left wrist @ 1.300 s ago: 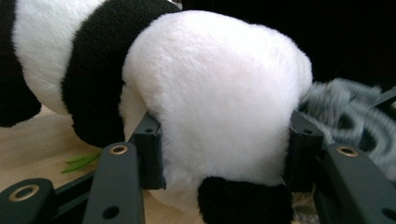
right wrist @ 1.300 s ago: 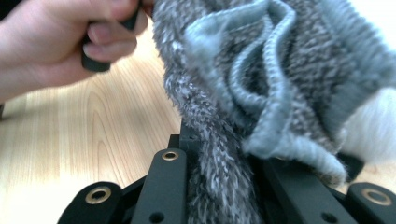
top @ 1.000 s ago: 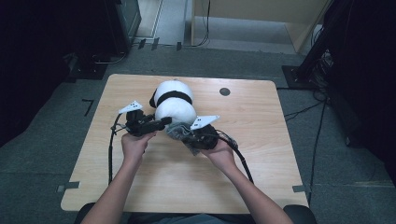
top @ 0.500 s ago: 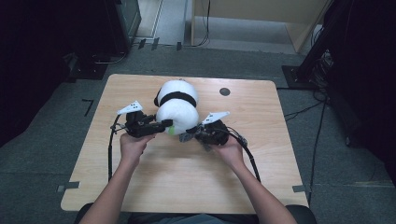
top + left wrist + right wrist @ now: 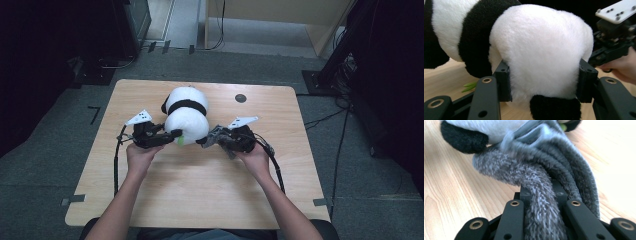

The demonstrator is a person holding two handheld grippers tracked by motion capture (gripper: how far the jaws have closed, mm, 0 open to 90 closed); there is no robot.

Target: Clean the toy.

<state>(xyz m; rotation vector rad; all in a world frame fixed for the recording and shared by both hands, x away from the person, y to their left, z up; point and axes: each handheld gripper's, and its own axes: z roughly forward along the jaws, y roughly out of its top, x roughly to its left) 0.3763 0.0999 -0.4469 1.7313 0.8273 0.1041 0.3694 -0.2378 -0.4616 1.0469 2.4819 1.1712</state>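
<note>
Plush panda [image 5: 186, 120] lies on the bench [image 5: 200, 190], in the middle of it, between the two grippers. Left gripper [image 5: 172, 136] is partly closed and clamped on the panda's white rounded end; in the left gripper view [image 5: 544, 62] the fur bulges out between both pads [image 5: 504, 83], so the hold is real but only on soft stuffing. A small green bit [image 5: 180, 141] sits just by the left gripper tips. Right gripper [image 5: 209, 142] is closed tight on a grey fuzzy cloth piece [image 5: 541, 195], a bunched strip running from between its jaws forward and up to the panda's underside; it sits just beside the panda's near right flank. Looks like the cloth is being worked onto or off the toy, can't tell which. Risks: the left hold is on compressible plush, so a hard tug from the right could let the fur slide out of the pads and the whole panda would drag toward the right gripper instead of staying put. The cloth is pinched as a narrow bunch, so it may slip through the jaws or stretch rather than move. Pulling at an angle could roll the panda over on the bench. The two grippers are close, so a short jerk might knock them together.
</note>
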